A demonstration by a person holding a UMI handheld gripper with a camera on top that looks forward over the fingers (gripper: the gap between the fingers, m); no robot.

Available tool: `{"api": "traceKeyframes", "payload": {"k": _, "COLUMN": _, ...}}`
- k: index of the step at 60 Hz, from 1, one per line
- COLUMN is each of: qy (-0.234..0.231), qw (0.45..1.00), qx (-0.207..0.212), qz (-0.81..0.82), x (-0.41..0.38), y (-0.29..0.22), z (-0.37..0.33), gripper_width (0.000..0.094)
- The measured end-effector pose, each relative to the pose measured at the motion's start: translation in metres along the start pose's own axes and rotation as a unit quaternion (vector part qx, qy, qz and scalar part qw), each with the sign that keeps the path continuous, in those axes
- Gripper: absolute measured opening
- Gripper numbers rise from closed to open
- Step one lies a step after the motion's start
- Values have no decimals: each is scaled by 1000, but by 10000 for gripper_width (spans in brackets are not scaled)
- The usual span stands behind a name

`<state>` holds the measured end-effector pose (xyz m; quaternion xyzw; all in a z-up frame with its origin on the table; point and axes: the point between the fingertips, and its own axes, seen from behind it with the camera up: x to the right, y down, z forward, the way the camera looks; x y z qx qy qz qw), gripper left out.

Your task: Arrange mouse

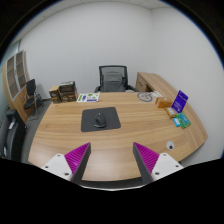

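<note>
White walls back a wooden bench (pixel 70 135). At its middle, a dark mouse (pixel 100 123) sits on a black mat (pixel 101 120), at 12 o'clock beyond the hand-held gripper (pixel 113 160), whose fingers stand apart, holding nothing. Small boxes (pixel 64 92) at 10 o'clock are hard to make out.

- You are looking across a wooden table (pixel 70 140) with a curved near edge.
- A dark mouse pad (pixel 101 120) lies near its middle, and the mouse (pixel 100 122) sits on that pad.
- Toward the far side you have a small box (pixel 66 92) and a leaflet (pixel 89 97) beside it.
- Off to the right lie a round white object (pixel 148 97), an upright purple card (pixel 180 101), and a teal item (pixel 181 121) nearer you.
</note>
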<state>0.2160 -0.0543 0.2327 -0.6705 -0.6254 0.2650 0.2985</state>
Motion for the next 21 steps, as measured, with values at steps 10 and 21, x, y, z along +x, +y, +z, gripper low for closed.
{"api": "traceKeyframes", "payload": {"k": 10, "qy": 6, "qw": 1000, "qx": 1, "qz": 0, "x": 3, "y": 4, "z": -7, "gripper_width": 857}}
{"api": "traceKeyframes", "payload": {"k": 21, "qy": 3, "qw": 1000, "qx": 5, "qz": -2, "x": -2, "y": 6, "z": -14, "gripper_width": 854}}
